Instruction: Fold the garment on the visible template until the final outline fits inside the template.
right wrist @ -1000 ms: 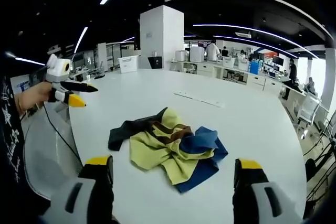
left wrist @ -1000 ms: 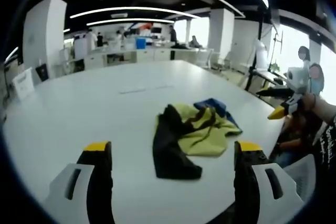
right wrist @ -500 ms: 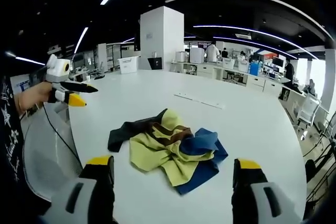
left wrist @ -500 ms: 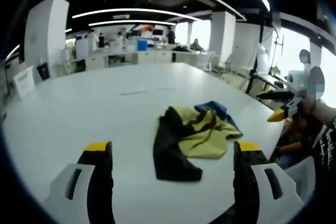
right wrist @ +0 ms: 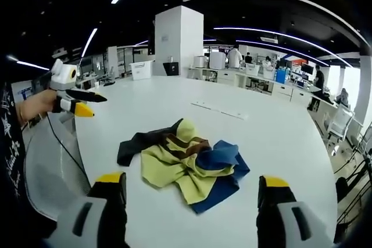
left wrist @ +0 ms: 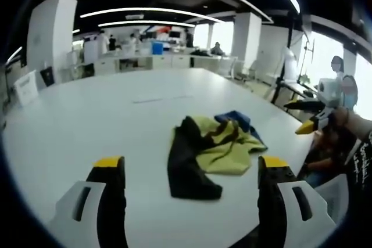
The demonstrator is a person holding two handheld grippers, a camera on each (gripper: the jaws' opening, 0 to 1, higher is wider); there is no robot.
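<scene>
A crumpled garment (left wrist: 208, 151) in yellow-green, black and blue lies in a heap on the white table (left wrist: 87, 126). In the left gripper view it sits ahead, between the jaws and a little right of centre. My left gripper (left wrist: 192, 169) stands open above the table's near edge, well short of the cloth. In the right gripper view the garment (right wrist: 186, 164) lies just beyond my open right gripper (right wrist: 192, 183), nothing between its jaws. The right gripper (left wrist: 311, 121) also shows at the right of the left gripper view, and the left gripper (right wrist: 75, 101) at the left of the right gripper view, both held off the table's edge.
Faint marks (right wrist: 220, 110) lie on the table beyond the garment. A white pillar (right wrist: 179, 42) and desks with people stand far behind. Chairs (right wrist: 343, 121) sit past the table's right edge. A person's hand (right wrist: 36, 104) holds the left gripper.
Both views have drifted very slightly; the garment has not moved, and both grippers stay open.
</scene>
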